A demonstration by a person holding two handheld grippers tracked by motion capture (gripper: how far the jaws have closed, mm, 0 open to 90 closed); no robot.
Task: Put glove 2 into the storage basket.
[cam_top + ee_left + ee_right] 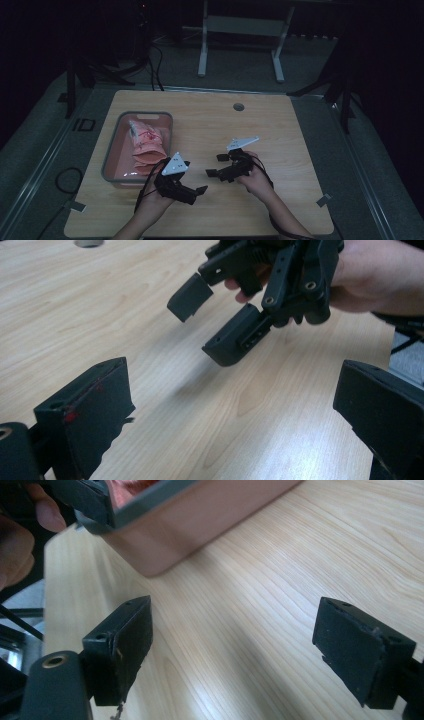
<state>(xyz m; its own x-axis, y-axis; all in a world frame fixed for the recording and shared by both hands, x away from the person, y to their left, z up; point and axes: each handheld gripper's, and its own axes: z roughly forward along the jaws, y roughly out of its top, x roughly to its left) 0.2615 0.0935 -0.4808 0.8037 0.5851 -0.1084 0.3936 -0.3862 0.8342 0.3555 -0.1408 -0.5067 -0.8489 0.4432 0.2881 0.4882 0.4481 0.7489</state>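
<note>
My left gripper (pixel 196 193) hovers low over the front middle of the wooden table (pixel 280 130), open and holding nothing. In the left gripper view its two black jaws stand wide apart around my left gripper (pixel 235 425) midpoint, with bare wood between them. My right gripper (pixel 216 165) sits just to its right, open too, pointing left toward it. The left gripper view shows the right gripper (pixel 212 320) held by a hand (pixel 370 280), jaws parted. In the right gripper view my right gripper (pixel 242 650) spans bare wood.
A pink bin with a grey rim (pixel 111 150) stands at the table's left and holds several pink packets (pixel 146 145). Its corner (pixel 200 525) lies close ahead in the right gripper view. A round cable hole (pixel 238 106) is at the table's back.
</note>
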